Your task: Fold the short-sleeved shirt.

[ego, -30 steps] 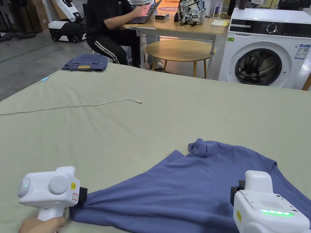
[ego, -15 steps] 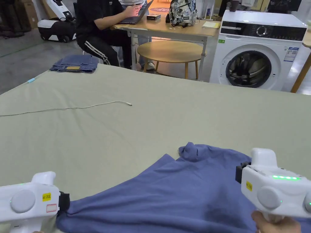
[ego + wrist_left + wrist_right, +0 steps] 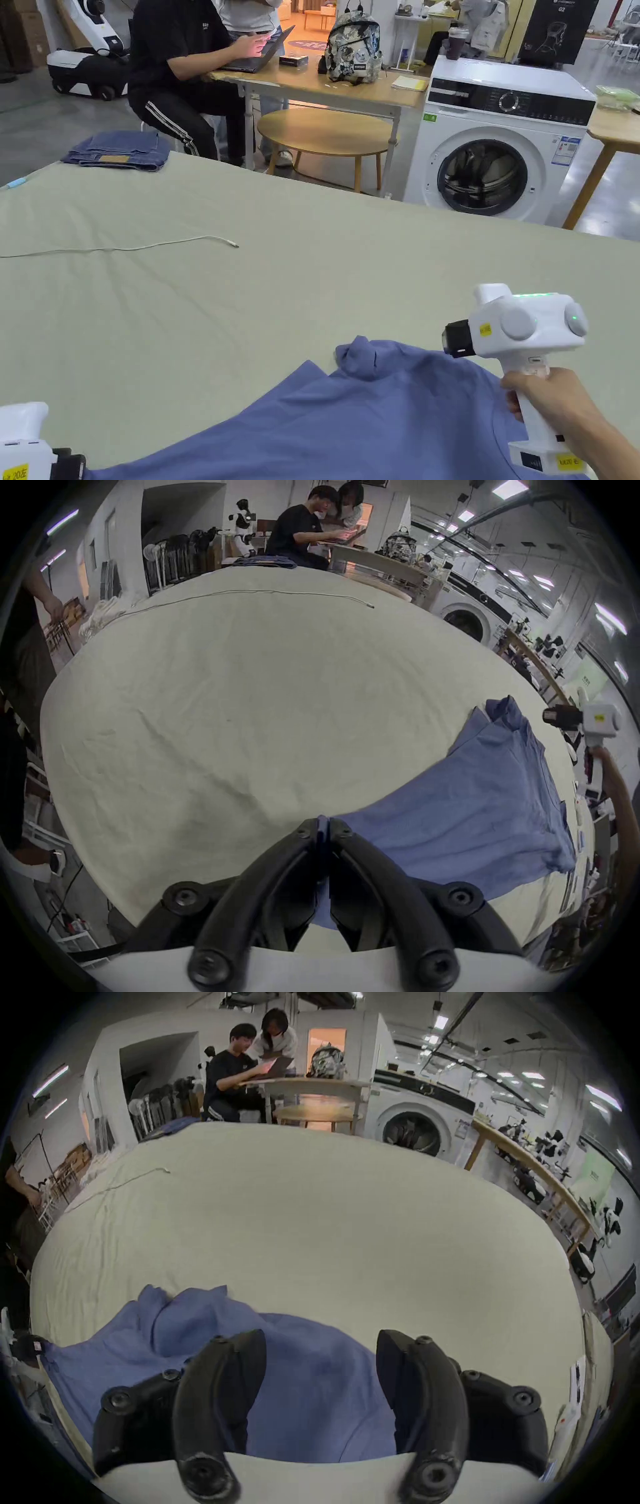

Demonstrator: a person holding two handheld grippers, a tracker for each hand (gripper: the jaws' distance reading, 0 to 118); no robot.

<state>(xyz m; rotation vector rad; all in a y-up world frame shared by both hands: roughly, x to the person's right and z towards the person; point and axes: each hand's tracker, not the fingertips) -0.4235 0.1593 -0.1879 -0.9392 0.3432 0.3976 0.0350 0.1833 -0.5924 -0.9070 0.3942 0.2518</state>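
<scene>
A blue short-sleeved shirt (image 3: 375, 425) lies spread at the near edge of the pale green table (image 3: 312, 269), one sleeve bunched up at its far side (image 3: 362, 356). My left gripper (image 3: 323, 821) is shut on a corner of the shirt (image 3: 467, 809) at the near left; its white body sits at the bottom left corner of the head view (image 3: 56, 465). My right gripper (image 3: 320, 1342) is open, lifted above the shirt (image 3: 311, 1373) with nothing between its jaws. A hand holds it at the right of the head view (image 3: 447, 337).
A white cable (image 3: 125, 248) lies across the table's left part. Folded jeans (image 3: 119, 150) rest at the far left corner. Beyond the table stand a washing machine (image 3: 500, 144), a round wooden table (image 3: 325, 131) and a desk with two people (image 3: 181, 75) at it.
My right gripper has let go of the shirt, lifted and swung round to the right, now open. The left one kept its hold. The camera has tilted up and to the right.
</scene>
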